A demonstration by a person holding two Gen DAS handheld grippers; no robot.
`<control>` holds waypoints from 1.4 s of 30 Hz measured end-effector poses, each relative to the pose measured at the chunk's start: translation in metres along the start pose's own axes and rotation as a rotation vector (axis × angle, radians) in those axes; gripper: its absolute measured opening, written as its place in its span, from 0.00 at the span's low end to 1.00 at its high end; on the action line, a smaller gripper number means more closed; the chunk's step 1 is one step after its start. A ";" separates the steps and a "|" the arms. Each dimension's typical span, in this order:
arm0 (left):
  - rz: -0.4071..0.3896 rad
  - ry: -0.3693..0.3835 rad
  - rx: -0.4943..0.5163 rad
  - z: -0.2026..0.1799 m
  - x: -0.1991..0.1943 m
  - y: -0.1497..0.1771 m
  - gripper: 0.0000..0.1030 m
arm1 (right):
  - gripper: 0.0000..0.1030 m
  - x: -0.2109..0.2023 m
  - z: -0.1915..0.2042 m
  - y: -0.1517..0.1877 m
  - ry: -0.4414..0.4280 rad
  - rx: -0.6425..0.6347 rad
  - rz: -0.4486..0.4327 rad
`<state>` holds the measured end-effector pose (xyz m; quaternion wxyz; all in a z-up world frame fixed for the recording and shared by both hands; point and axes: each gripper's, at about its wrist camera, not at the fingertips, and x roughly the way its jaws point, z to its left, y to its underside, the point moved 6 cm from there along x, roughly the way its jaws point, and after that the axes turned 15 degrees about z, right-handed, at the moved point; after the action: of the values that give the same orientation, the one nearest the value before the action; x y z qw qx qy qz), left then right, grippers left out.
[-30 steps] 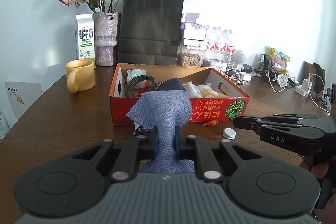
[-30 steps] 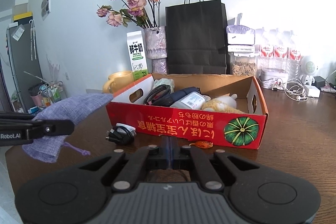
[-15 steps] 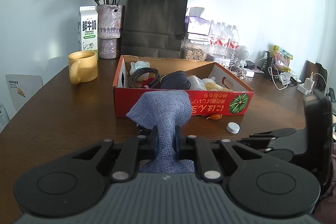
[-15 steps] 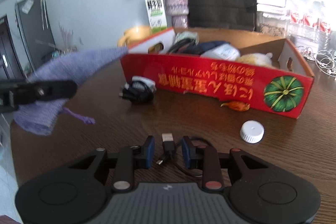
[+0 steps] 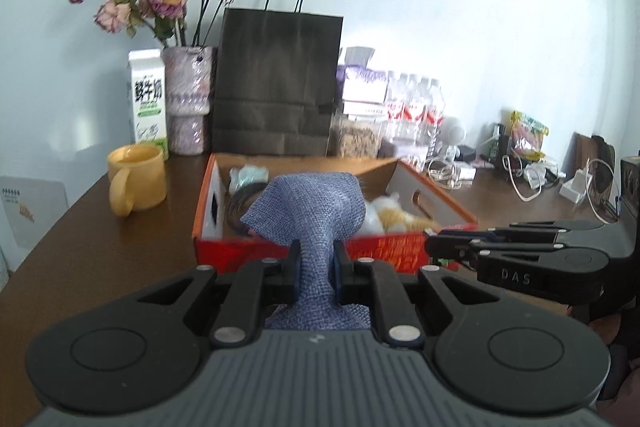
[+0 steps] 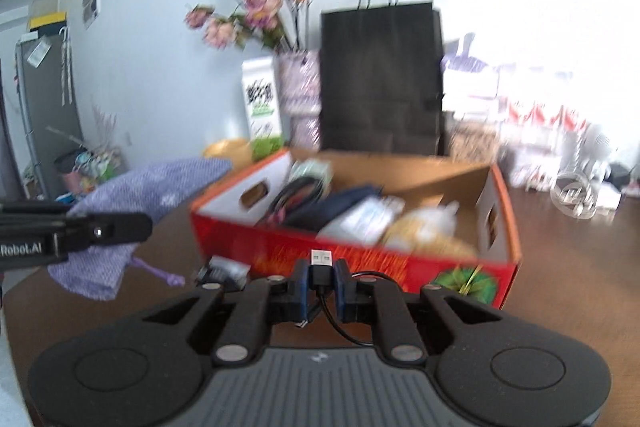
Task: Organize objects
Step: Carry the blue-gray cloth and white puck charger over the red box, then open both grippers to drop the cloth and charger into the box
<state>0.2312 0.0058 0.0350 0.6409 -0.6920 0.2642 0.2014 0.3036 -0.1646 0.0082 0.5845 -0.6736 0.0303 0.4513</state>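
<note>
My left gripper is shut on a blue-purple woven pouch and holds it up in front of the red cardboard box. The pouch also shows at the left of the right wrist view. My right gripper is shut on a black USB cable, its plug sticking up between the fingers, lifted just before the red box. The right gripper shows in the left wrist view, to the right of the pouch.
The box holds coiled cables, a dark pouch and packets. A black charger lies on the brown table by the box's front. Behind stand a yellow mug, milk carton, flower vase, black paper bag and water bottles.
My right gripper has closed on the USB cable and lifted it off the table toward the box. My left gripper has raised the pouch and moved closer to the box.
</note>
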 end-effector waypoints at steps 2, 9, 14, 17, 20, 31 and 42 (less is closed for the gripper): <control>-0.013 0.005 0.005 0.000 0.008 -0.012 0.14 | 0.12 0.003 -0.007 -0.015 0.012 0.001 -0.019; -0.034 0.022 -0.001 0.006 0.050 -0.057 0.14 | 0.12 0.032 -0.025 -0.064 0.037 0.004 -0.060; -0.033 0.026 -0.014 0.013 0.086 -0.082 0.14 | 0.12 0.062 -0.038 -0.091 0.049 0.011 -0.065; -0.012 0.022 -0.017 0.017 0.110 -0.087 0.14 | 0.12 0.079 -0.047 -0.098 0.054 0.019 -0.054; 0.014 0.021 -0.024 0.023 0.128 -0.088 0.15 | 0.12 0.094 -0.056 -0.100 0.052 0.028 -0.037; 0.019 -0.069 -0.091 0.051 0.141 -0.090 1.00 | 1.00 0.116 -0.077 -0.088 0.099 0.057 0.032; -0.016 -0.084 -0.065 0.048 0.103 -0.080 1.00 | 1.00 0.080 -0.059 -0.073 0.111 0.034 -0.007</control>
<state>0.3641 0.0453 0.0297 0.6303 -0.7055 0.2246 0.2336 0.4260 -0.1506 0.0073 0.5947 -0.6877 0.0680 0.4109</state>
